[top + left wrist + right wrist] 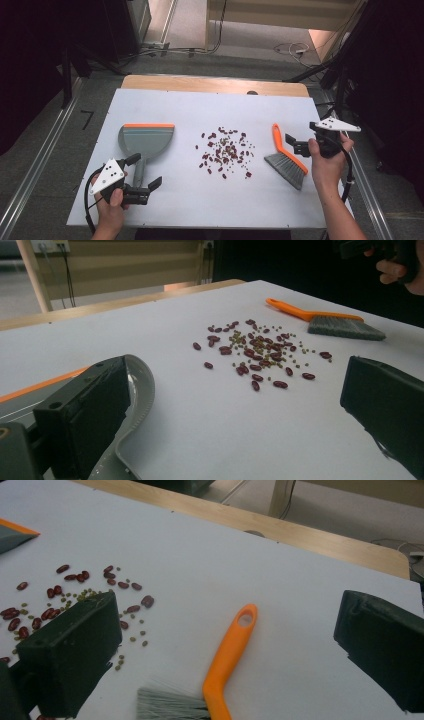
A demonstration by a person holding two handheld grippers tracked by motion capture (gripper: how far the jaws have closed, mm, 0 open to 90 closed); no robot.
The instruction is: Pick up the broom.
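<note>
Both grippers released, nothing held: right gripper (298,143) sits just right of brush (286,161), so straddle its orange handle (231,656) squarely w/ jaws before clamping, left gripper (145,179) at dustpan (145,141) handle near-left, beans (225,152) scattered mid-table btwn them

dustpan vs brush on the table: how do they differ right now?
The dustpan is grey with an orange front lip; the brush has an orange handle and grey bristles. The dustpan lies left of the beans, the brush right. Both lie flat, ungripped, an open gripper beside each.
</note>
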